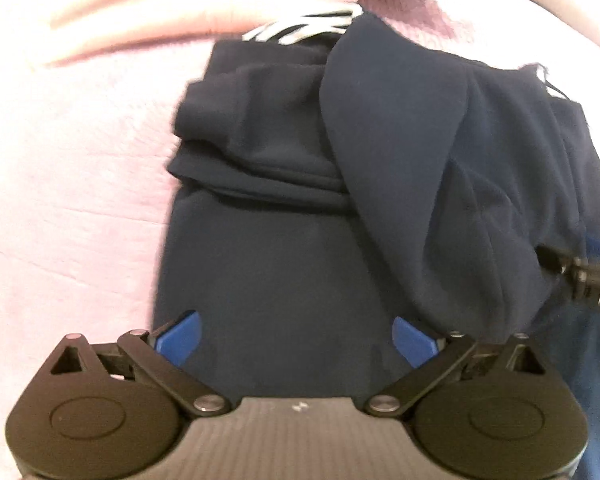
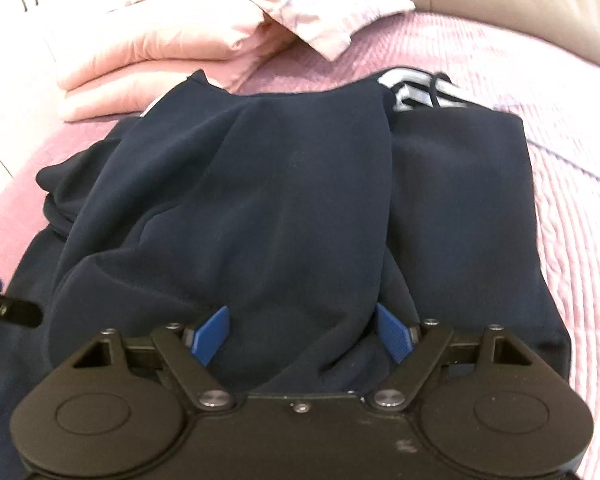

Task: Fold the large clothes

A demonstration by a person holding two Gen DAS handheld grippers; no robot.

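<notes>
A large navy garment (image 1: 284, 264) lies partly folded on a pink bedspread (image 1: 68, 200). A loose flap (image 1: 400, 152) is draped over its right half, and a white-striped piece (image 1: 304, 28) shows at its far end. My left gripper (image 1: 296, 338) hovers over the flat near part, open, with nothing between its blue pads. In the right wrist view, my right gripper (image 2: 302, 332) is open above the draped flap (image 2: 260, 200). A hump of that fabric sits between its pads without being pinched. Each gripper shows at the edge of the other's view.
Folded pink bedding (image 2: 172, 52) and a pale pillow (image 2: 332, 12) lie beyond the garment. A beige headboard (image 2: 520, 4) stands at the far right and white cupboard doors (image 2: 12, 12) at the far left. Bare bedspread (image 2: 572, 184) flanks the garment.
</notes>
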